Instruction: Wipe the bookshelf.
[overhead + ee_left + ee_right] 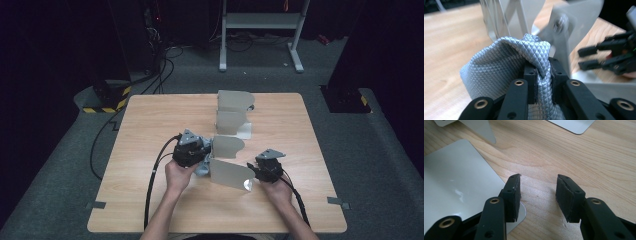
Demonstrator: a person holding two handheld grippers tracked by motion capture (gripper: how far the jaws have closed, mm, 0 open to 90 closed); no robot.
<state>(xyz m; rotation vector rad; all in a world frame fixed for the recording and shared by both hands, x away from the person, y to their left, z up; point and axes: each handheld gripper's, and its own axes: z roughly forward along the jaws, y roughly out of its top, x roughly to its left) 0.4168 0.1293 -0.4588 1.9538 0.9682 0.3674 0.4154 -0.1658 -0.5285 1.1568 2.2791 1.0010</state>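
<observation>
A grey quilted cloth (506,62) is clamped in the left gripper (543,75) at table centre; the right gripper (537,195), jaws apart and empty, waits at four o'clock. The metal bookends (230,172) should be cleared gently.

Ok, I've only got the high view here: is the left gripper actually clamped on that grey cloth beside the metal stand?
Observer: Yes. In the left gripper view, the left gripper pinches a bunched fold of the grey, diamond-textured cloth between its pads.
Operator: And the right gripper?
Observer: The right gripper is open, with nothing between its jaws, just bare wooden table.
Operator: Is it touching anything?
Observer: One fingertip overlaps the rounded corner of the flat grey metal plate; contact I can't confirm.
</observation>
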